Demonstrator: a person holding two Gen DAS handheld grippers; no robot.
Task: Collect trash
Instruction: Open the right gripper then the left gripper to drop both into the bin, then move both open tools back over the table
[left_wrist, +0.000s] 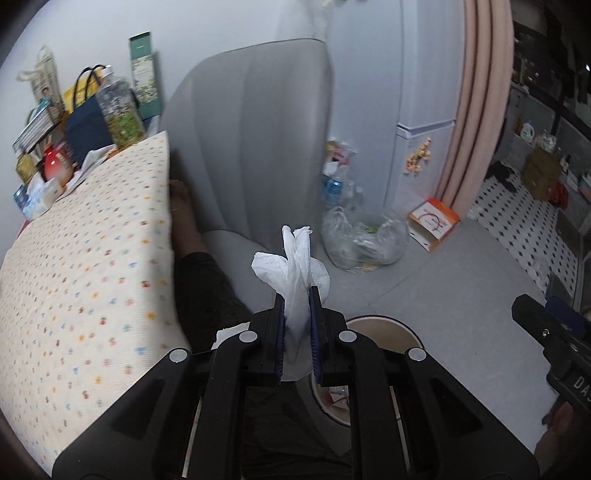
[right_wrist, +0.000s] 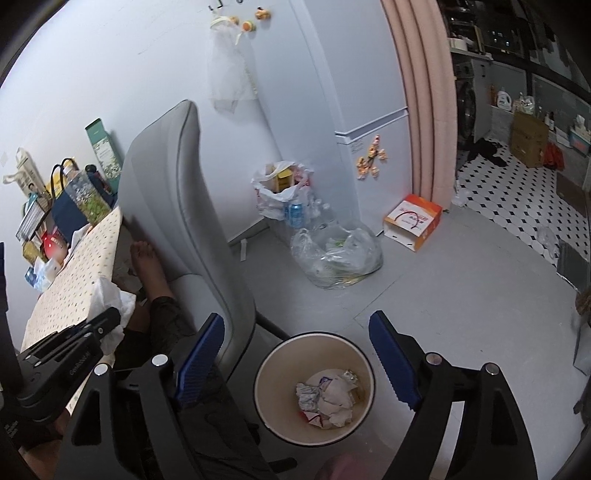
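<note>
Your left claw (left_wrist: 297, 295) gripped a crumpled white tissue (left_wrist: 295, 266), its jaws nearly closed on it, while the waste bin (right_wrist: 314, 387) sat below and right of that claw. Released from there, the tissue could have missed the rim and landed on the floor. Your right claw (right_wrist: 295, 332) stood wide and empty directly above the bin.

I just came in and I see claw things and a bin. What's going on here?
A person is picking up trash with a claw-like gripper in each hand. The left gripper is shut on a crumpled white tissue. The right gripper is open and empty, above a round bin on the floor. The bin already holds some crumpled paper. The tissue is not in the bin yet.
</note>
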